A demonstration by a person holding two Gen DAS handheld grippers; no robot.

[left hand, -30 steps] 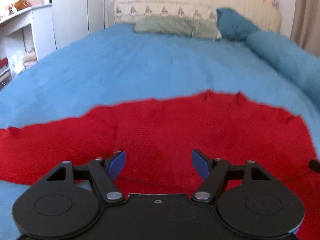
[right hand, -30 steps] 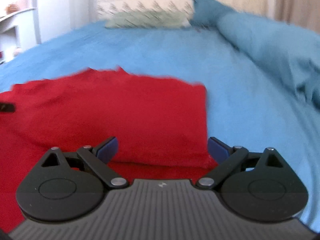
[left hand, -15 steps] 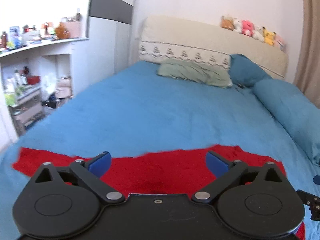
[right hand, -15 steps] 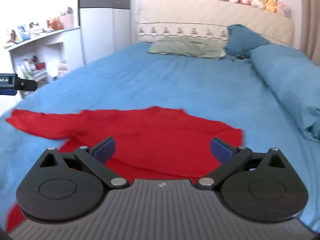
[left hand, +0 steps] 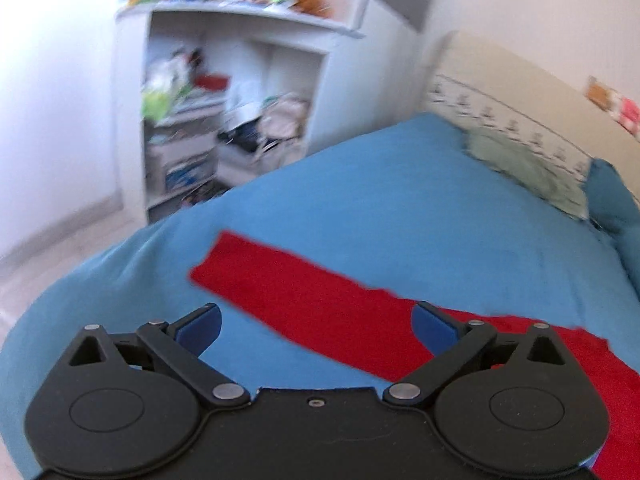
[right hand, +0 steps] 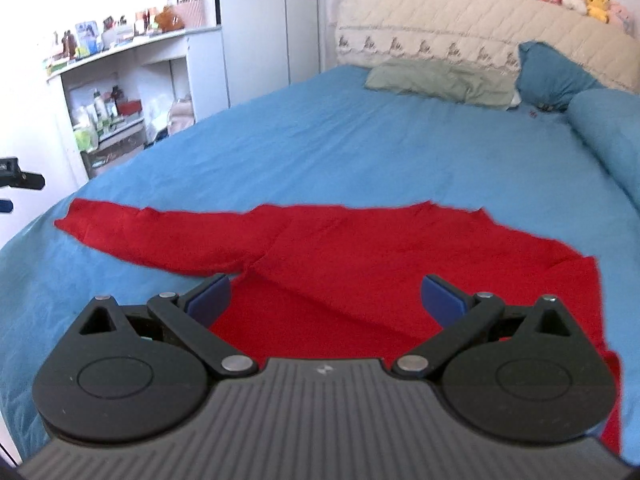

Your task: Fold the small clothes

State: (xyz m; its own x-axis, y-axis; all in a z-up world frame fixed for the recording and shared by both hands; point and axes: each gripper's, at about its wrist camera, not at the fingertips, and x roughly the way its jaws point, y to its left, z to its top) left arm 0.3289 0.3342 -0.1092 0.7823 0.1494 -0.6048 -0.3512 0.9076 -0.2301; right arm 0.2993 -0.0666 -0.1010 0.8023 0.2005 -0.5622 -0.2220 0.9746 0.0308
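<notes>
A red long-sleeved top [right hand: 360,264] lies flat on the blue bed [right hand: 360,148], its body partly folded over and one sleeve [right hand: 152,232] stretched out to the left. In the left wrist view that sleeve [left hand: 304,296] runs diagonally in front of my left gripper [left hand: 316,326], which is open, empty and held above it. My right gripper [right hand: 326,294] is open and empty above the top's near body. A bit of the left gripper [right hand: 16,178] shows at the right wrist view's left edge.
A white shelf unit [right hand: 120,92] full of small items stands left of the bed, with a wardrobe [right hand: 264,36] behind it. A green pillow [right hand: 440,80], blue pillows [right hand: 556,76] and a cream headboard [right hand: 460,28] with plush toys are at the far end.
Both grippers have lifted up and back from the top, and their jaws have opened wider. The left gripper has swung left and now faces the outstretched sleeve and the shelves.
</notes>
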